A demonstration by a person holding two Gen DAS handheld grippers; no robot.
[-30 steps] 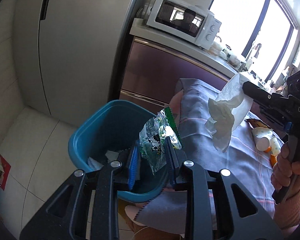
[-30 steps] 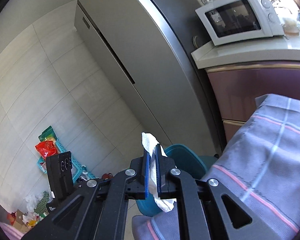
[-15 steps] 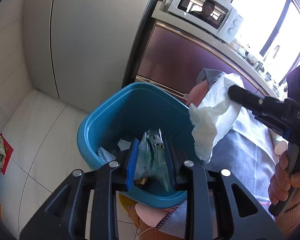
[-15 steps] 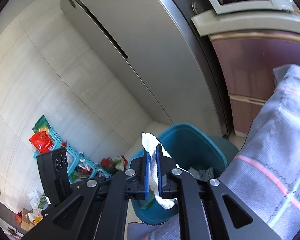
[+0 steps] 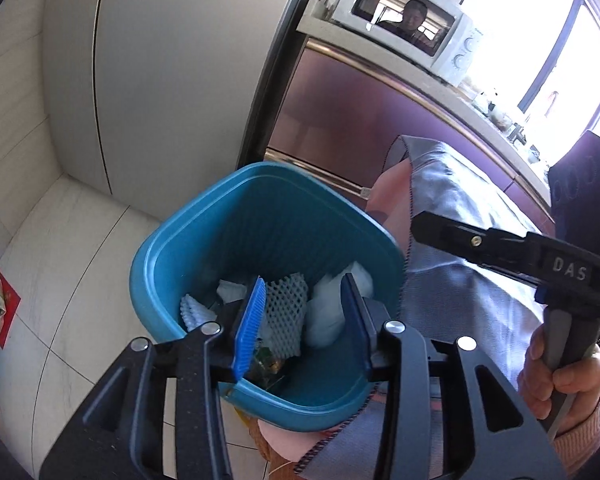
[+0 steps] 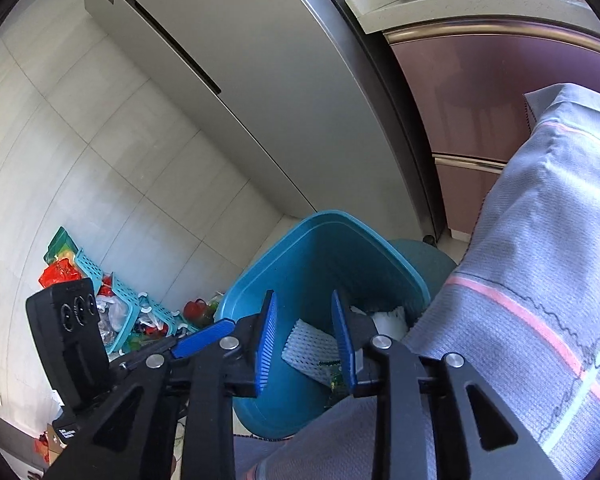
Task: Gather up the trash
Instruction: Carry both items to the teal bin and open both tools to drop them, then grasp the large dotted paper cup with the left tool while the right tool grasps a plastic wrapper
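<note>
Both wrist cameras look steeply down along their gripper fingers, close above the blue plastic waste bin (image 5: 204, 248) (image 6: 316, 240), shared just ahead of both.

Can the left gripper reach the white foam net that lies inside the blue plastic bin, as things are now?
Probably yes. The left gripper hangs over the open top of the blue plastic bin, its jaws opening with nothing between them. The white foam net lies on top of the other trash, uncovered; the right gripper is beside it, not across it.

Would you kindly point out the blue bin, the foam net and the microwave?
Blue bin (image 5: 204, 240): left wrist view, far rim.
Foam net (image 5: 282, 312): left wrist view, mesh middle.
Microwave (image 5: 458, 50): left wrist view, control panel.
</note>
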